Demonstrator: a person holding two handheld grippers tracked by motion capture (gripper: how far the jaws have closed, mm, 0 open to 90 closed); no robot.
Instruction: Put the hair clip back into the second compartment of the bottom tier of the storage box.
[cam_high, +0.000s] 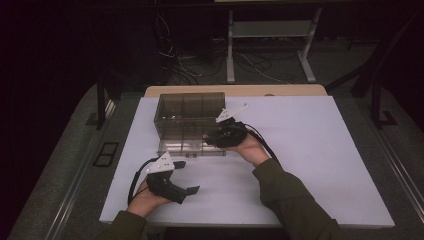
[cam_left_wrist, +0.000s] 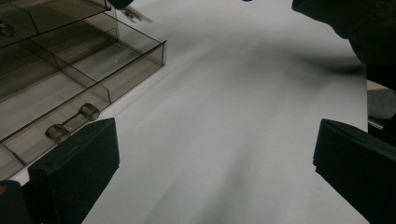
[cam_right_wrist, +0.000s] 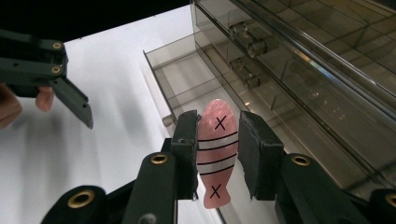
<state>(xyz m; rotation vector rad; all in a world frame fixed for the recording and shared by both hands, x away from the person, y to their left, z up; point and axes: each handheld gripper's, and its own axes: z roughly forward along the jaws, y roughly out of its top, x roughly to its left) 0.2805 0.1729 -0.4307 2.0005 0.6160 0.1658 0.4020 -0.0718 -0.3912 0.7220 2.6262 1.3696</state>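
A smoky clear drawer cabinet (cam_high: 190, 112) stands at the back left of the white table, and its bottom drawer (cam_high: 187, 146) is pulled out. My right gripper (cam_high: 207, 138) hovers at the drawer's right end, shut on a pink fish-shaped piece (cam_right_wrist: 217, 154) with black stripes and two X marks. The fish hangs over the open drawer (cam_right_wrist: 187, 84) in the right gripper view, between the jaws of the right gripper (cam_right_wrist: 218, 114). Near the front left, my left gripper (cam_high: 187, 176) is open and holds nothing. Its wide-apart jaws frame bare table beside the drawer (cam_left_wrist: 70, 79) and its handle (cam_left_wrist: 72, 122).
The white table top (cam_high: 310, 165) spreads wide to the right and front of the cabinet. A wooden edge (cam_high: 235, 91) runs behind it. Beyond lie floor cables (cam_high: 175, 65) and a metal stand (cam_high: 270, 40). One of the left gripper's fingers (cam_right_wrist: 74, 105) shows in the right gripper view.
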